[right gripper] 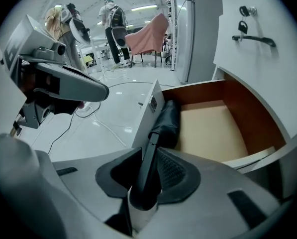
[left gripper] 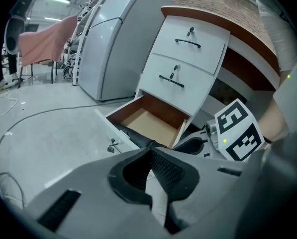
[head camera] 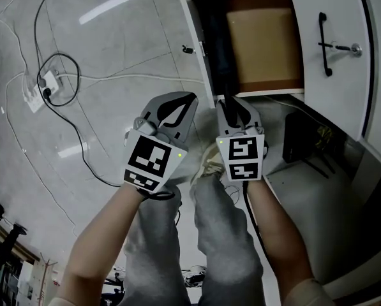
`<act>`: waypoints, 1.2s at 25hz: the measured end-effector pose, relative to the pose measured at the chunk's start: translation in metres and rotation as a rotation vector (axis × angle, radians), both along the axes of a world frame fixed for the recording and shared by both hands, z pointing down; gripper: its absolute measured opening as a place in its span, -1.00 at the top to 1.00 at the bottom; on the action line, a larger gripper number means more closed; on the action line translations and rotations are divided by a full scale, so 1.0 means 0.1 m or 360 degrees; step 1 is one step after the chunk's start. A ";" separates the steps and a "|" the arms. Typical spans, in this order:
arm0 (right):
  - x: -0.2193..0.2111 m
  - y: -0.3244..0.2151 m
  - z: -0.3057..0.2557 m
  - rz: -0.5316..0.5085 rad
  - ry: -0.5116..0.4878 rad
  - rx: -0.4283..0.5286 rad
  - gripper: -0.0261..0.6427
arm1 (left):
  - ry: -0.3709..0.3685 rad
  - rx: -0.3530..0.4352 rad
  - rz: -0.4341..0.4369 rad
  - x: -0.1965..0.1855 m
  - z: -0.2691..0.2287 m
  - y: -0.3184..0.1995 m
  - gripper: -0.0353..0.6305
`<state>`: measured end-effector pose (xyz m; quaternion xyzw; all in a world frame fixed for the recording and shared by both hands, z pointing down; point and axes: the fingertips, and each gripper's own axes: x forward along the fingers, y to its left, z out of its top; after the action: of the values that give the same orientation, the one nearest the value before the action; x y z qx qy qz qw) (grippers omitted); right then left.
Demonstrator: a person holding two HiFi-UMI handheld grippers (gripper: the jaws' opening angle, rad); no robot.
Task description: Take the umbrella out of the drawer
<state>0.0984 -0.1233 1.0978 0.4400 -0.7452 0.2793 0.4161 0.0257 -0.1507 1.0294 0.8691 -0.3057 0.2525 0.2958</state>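
Black folded umbrella [right gripper: 164, 126] lies inside the open bottom drawer [right gripper: 252, 114] of a white cabinet [head camera: 334, 50], pressed along the inner side of the drawer's white front panel [head camera: 194, 34], with its slim dark handle reaching out over the drawer's edge. The right gripper [right gripper: 149, 156] is clamped on that handle, its two ribbed pads pinching it from either side. In the head view the right gripper [head camera: 232, 102] sits at the near corner of the drawer, where the umbrella [head camera: 217, 50] shows as a dark strip beside the bare tan drawer bottom. The left gripper [head camera: 185, 104] hangs just beside it, over the grey tiled floor [head camera: 113, 50] and outside the drawer; its jaws are pressed together at the tips with nothing between them. A white power strip [head camera: 40, 88] with black cables lies on the floor well to the left.
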 end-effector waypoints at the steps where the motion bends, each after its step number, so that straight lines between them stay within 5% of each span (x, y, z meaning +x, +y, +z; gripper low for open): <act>1: 0.00 -0.01 0.03 0.0000 0.0011 -0.0005 0.66 | 0.0002 -0.0001 0.0002 0.01 0.01 0.00 0.87; 15: 0.04 -0.14 0.08 0.0215 -0.0035 0.0065 0.84 | 0.0020 -0.0002 0.0073 0.11 0.05 0.03 0.87; 24: 0.08 -0.36 -0.43 0.0386 -0.0230 0.0182 0.86 | 0.0037 0.0006 0.0118 0.09 -0.26 0.01 0.87; 30: 0.10 -0.35 -0.80 0.0361 -0.0224 0.0193 0.86 | 0.0042 0.0055 0.0127 0.08 -0.63 -0.10 0.87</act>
<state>0.1079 -0.1586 1.0181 0.5251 -0.7335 0.3091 0.3012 0.0332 -0.1604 0.9667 0.8888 -0.2713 0.2474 0.2743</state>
